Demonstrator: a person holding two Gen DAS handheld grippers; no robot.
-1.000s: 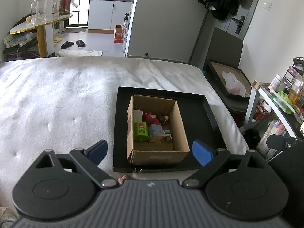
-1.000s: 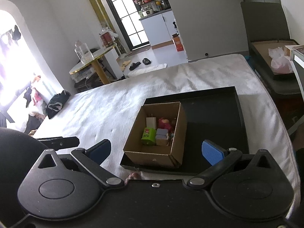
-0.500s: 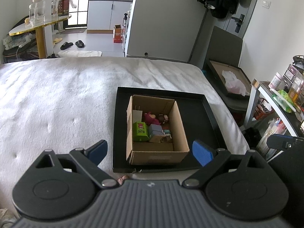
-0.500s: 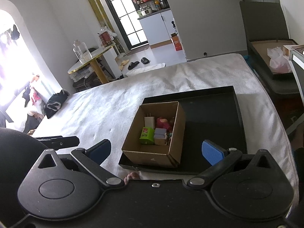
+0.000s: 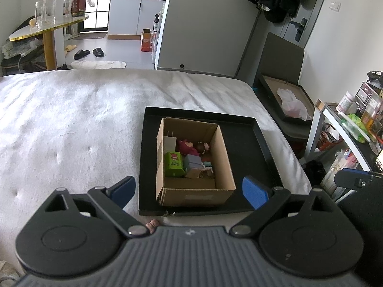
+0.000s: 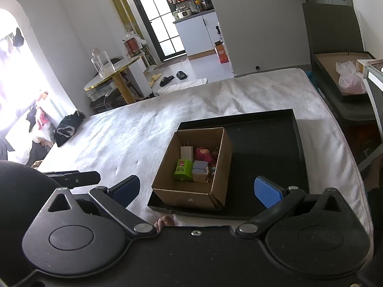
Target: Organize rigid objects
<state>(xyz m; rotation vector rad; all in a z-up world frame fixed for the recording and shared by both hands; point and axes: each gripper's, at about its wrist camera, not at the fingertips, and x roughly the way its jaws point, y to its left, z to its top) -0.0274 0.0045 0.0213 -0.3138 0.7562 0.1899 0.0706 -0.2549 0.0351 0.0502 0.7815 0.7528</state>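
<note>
Currently both grippers hang above the near edge of the bed, each spread wide with nothing between its blue pads. Left gripper (image 5: 189, 190): pads well apart, one over the white bedspread (image 5: 71, 124), the other over the near right corner of the black tray (image 5: 261, 148). Right gripper (image 6: 197, 187): likewise released, left pad over the bedspread, right pad over the bare tray floor.

Black tray lies flat on the bedspread toward the bed's right side. Cardboard box (image 5: 222, 153) stands inside the tray, set against its left and near walls, top open. Tray floor to the right of the box and behind it is bare black.

Box contents, all clustered toward its left and middle:
- white charger plug (image 5: 169, 141), prongs up, at the left wall
- green carton (image 5: 174, 163), just in front of the plug, touching the left wall
- grey-lilac block (image 5: 193, 161), just beside the carton
- pink-red plush toy (image 5: 188, 146), behind the block
- small brown figure (image 5: 203, 147), beside the plush; details too small to tell

Right wrist view confirms the same layout: box (image 6: 189, 193) in the tray's (image 6: 299, 148) near left corner, green carton (image 6: 183, 170) next to the block (image 6: 199, 166).

A toe shows just below the tray's near edge in both views.
</note>
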